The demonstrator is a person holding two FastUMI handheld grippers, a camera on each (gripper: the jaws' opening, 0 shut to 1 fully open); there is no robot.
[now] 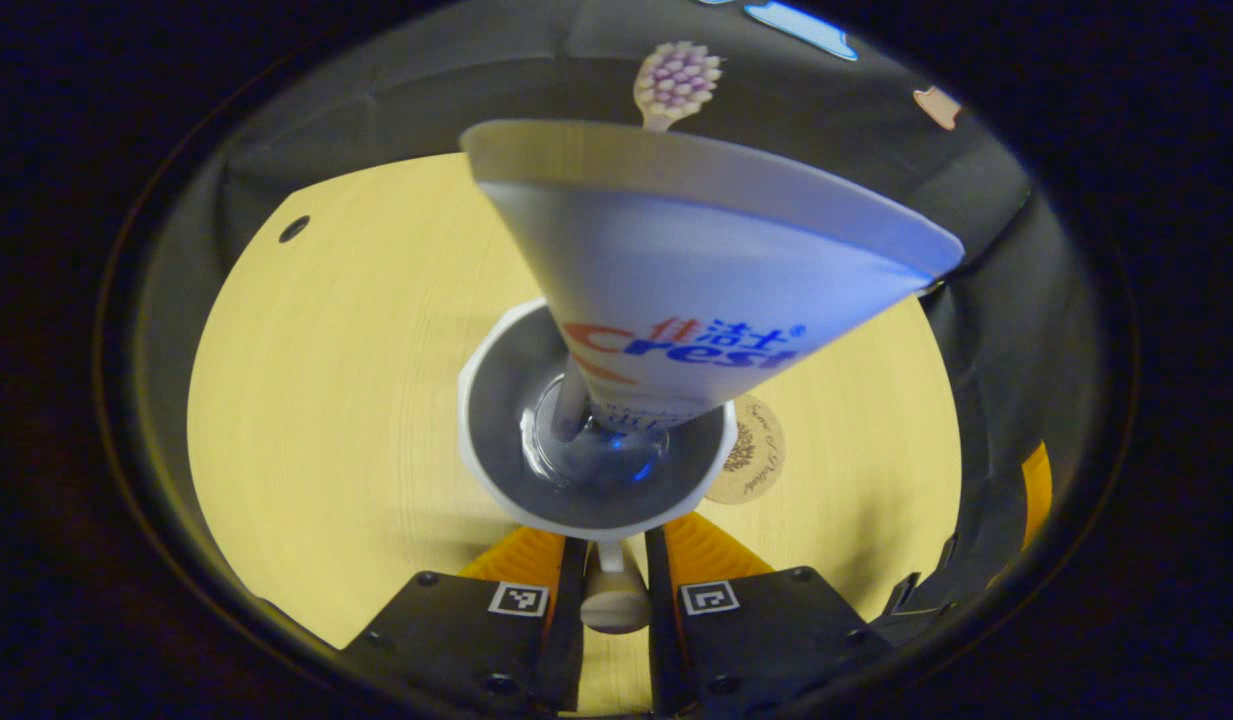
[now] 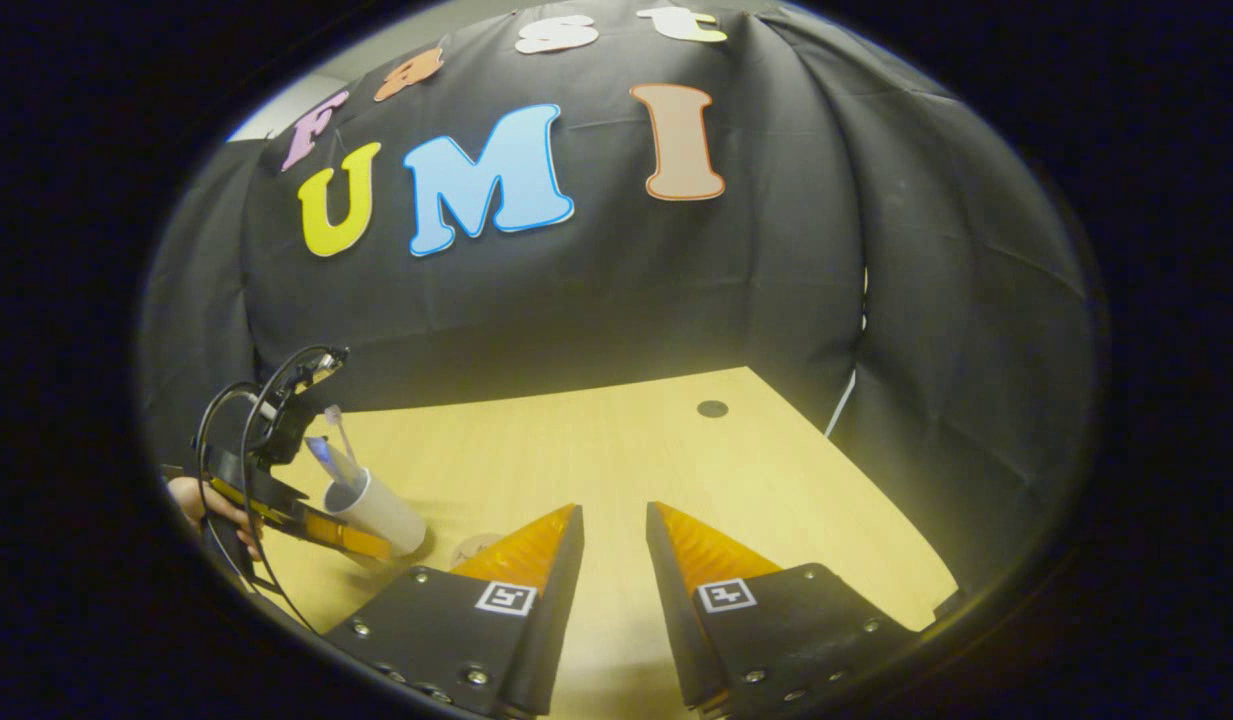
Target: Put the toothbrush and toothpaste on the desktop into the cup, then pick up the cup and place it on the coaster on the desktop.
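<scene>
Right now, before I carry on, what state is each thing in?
Toothpaste: standing in the cup, cap end down.
Toothbrush: in the cup, bristles up.
Cup: lifted and tilted, handle clamped.
Coaster: flat on the desk, bare, beside the cup.
Left tongs: shut on the cup handle.
Right tongs: open, holding nothing.

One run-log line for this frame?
left gripper: shut on cup handle | cup: holds toothbrush, toothpaste | coaster: bare | right gripper: open
</scene>
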